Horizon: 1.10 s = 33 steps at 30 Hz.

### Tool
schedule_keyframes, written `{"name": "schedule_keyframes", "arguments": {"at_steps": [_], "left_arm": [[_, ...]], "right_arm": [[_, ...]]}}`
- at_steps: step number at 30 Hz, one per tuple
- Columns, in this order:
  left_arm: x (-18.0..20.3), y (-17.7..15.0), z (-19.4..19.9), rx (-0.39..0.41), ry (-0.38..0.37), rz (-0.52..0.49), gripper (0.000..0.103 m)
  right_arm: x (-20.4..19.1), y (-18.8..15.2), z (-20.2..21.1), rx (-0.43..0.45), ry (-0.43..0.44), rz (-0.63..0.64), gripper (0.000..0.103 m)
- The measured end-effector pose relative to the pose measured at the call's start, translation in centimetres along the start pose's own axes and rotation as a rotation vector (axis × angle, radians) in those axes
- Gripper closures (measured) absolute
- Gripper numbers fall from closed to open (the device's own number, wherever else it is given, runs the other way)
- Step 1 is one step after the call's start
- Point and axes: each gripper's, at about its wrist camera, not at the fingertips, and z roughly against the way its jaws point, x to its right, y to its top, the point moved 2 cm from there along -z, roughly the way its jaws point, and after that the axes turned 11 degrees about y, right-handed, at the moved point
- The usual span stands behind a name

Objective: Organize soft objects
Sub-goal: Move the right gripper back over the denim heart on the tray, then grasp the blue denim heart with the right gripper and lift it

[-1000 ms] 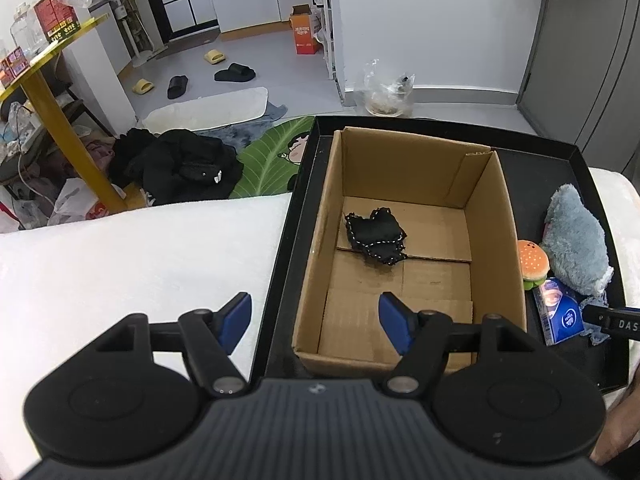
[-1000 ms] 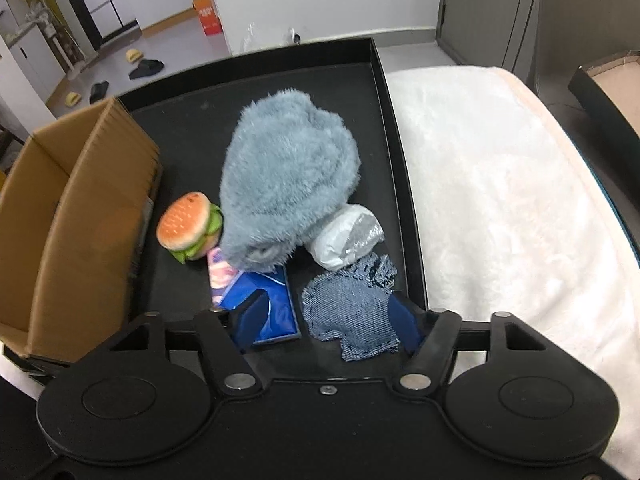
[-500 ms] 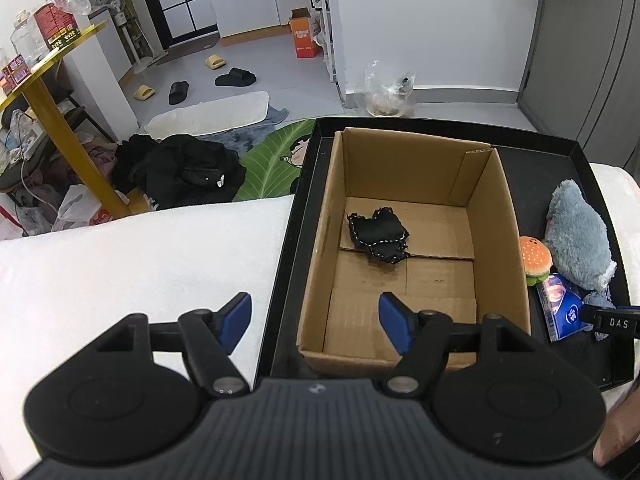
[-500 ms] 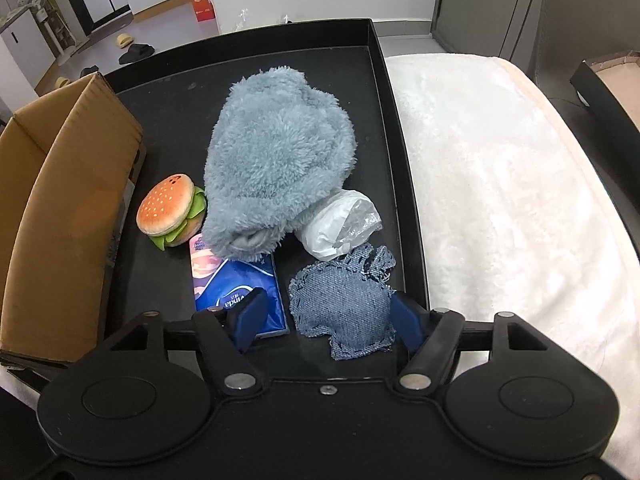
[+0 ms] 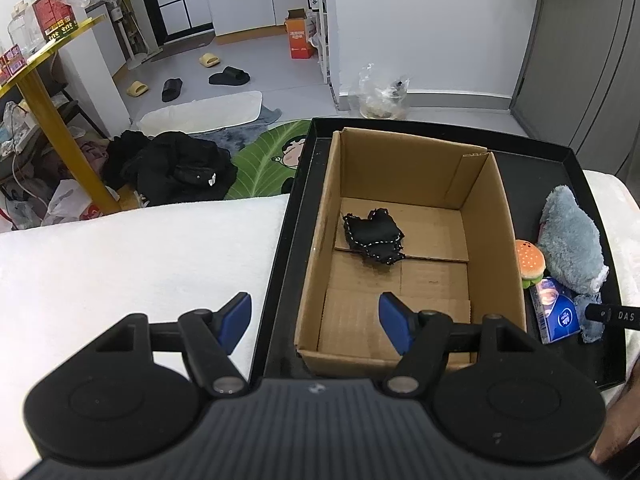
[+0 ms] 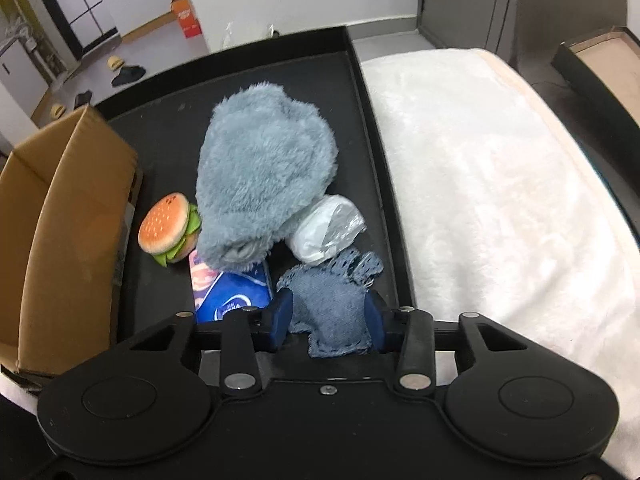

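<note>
While right tongs (image 6: 327, 314) pinch denim patch (image 6: 332, 308) on black tray (image 6: 372, 128), left tongs (image 5: 315, 318) hang spread apart over cardboard box (image 5: 496, 216) holding black patch (image 5: 374, 236).

A brown cardboard box (image 5: 416, 184) sits in the black tray (image 6: 280, 46). Inside lies a black pouch (image 5: 374, 236) with white dotted stitching. The plush (image 6: 264, 168) is grey-blue, the burger toy (image 6: 168, 228) orange with green, the fabric piece (image 6: 332, 304) denim blue, the packet (image 6: 232, 296) blue, the blanket (image 6: 500, 184) white.
</note>
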Motion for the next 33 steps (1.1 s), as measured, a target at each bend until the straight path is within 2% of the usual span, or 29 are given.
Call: {"name": "schedule_keyframes", "arguments": {"at_steps": [6,10,15,16,18,19,23,28,33], "left_arm": [[0.0,0.0,-0.1,0.0,-0.009,0.001,0.034],[-0.1,0.1,-0.3,-0.004,-0.014,0.005,0.034],[0.0,0.0,-0.5,-0.007,-0.021,0.006,0.034],[-0.1,0.0,-0.5,-0.007,-0.023,0.008,0.034],[-0.1,0.1,-0.4,-0.007,-0.025,0.01,0.034],[-0.1,0.1,-0.4,-0.007,-0.026,0.01,0.034],[-0.3,0.1,-0.5,-0.009,-0.032,0.015,0.034],[-0.3,0.1,-0.5,-0.006,-0.042,0.027,0.034],[-0.2,0.1,-0.6,-0.007,-0.02,0.03,0.034]], "right_arm": [[0.7,0.1,-1.2,-0.025,-0.023,-0.023,0.06],[0.4,0.1,-1.8,-0.036,-0.048,0.001,0.048],[-0.2,-0.4,-2.8,-0.069,-0.04,0.032,0.045],[-0.3,-0.4,-2.8,-0.064,-0.044,0.039,0.047],[-0.6,-0.4,-2.7,-0.052,-0.048,0.052,0.056],[-0.6,-0.4,-2.5,-0.048,-0.047,0.054,0.065],[-0.5,-0.3,-2.2,-0.046,-0.011,0.039,0.083],[-0.9,-0.1,-1.0,-0.022,0.007,0.057,0.086],[-1.4,0.3,0.5,0.013,0.022,0.07,0.086]]}}
